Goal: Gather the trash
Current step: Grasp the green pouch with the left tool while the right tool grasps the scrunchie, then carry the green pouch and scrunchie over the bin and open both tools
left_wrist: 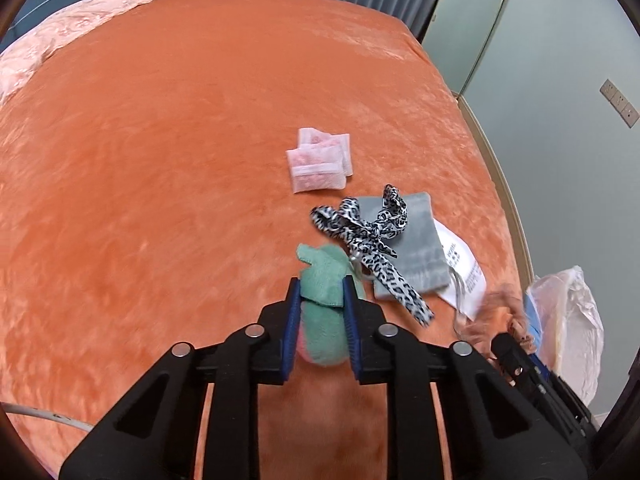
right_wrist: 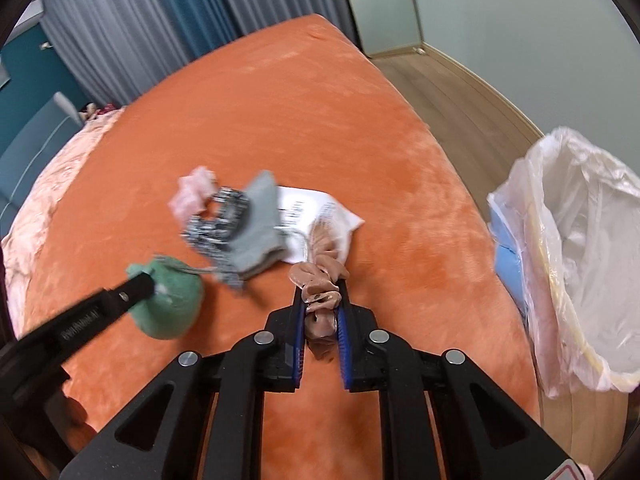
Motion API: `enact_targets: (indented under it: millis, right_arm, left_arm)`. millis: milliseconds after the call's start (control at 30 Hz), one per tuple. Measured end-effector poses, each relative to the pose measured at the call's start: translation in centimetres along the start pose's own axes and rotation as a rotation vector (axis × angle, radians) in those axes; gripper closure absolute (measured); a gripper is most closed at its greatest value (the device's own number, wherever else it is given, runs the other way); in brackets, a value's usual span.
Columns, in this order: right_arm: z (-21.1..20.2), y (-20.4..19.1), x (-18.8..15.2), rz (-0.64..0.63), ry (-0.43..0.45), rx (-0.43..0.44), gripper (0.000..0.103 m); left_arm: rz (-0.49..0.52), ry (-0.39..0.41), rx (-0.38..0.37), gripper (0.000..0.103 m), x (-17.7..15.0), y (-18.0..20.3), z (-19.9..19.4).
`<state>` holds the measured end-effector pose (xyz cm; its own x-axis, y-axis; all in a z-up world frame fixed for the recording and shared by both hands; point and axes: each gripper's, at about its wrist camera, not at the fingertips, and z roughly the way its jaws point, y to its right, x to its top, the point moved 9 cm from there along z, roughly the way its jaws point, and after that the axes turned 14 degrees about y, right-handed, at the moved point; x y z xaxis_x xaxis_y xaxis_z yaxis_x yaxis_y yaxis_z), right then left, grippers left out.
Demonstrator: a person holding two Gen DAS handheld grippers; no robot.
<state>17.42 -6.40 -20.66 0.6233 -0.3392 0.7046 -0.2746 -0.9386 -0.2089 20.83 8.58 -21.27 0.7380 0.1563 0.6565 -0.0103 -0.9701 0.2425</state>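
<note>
On the orange plush bedspread (left_wrist: 168, 152) that fills both wrist views, a small heap of odds and ends lies toward the right-hand edge of the bed. Nearest the left wrist camera, the left gripper (left_wrist: 320, 280) has its blue-padded fingers (left_wrist: 294, 304) pressed against the sides of a soft green plush pouch with a pink patch on its underside (left_wrist: 324, 320); the same pouch shows in the right wrist view, lifted clear of the bedspread and clamped by that black tool. Just beyond it a black-and-white leopard-print ribbon (left_wrist: 368, 236) sprawls across a flat grey velvet pouch (left_wrist: 404, 248), which in turn partly covers a white printed paper sheet (left_wrist: 464, 268). Farther up the bed, apart from this cluster, two translucent white sachets with pinkish filling (left_wrist: 320, 160) overlap each other. Over on the right side, the right gripper (right_wrist: 322, 292) pinches a ruffled dusty-pink satin scrunchie (right_wrist: 320, 300) between its blue pads (right_wrist: 344, 320), the fabric bunching out ahead of the fingertips and close to the corner of the paper sheet; whether it still touches the bedspread cannot be told. Beside the bed, on the pale wooden floor (right_wrist: 452, 92), stands a waste bin lined with a clear plastic bag (right_wrist: 576, 248), its mouth open and its rim level with the mattress edge, with something light blue (right_wrist: 508, 260) tucked between it and the bed. Grey and teal curtains (right_wrist: 160, 12) hang behind the far end of the bed.
</note>
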Motion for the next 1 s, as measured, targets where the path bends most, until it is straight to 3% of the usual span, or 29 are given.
enact_targets:
  millis: [367, 1000]
  right_arm:
    - [-8.0, -2.1, 2.2, -0.027, 0.104, 0.060, 0.090]
    - [-17.0, 4.4, 6.6, 0.033, 0.280, -0.008, 0.090]
  left_arm:
    - [0.052, 0.074, -0.024, 0.084, 0.1, 0.4, -8.2]
    - [0.207, 0.153, -0.180, 0.083, -0.2, 11.0, -15.3]
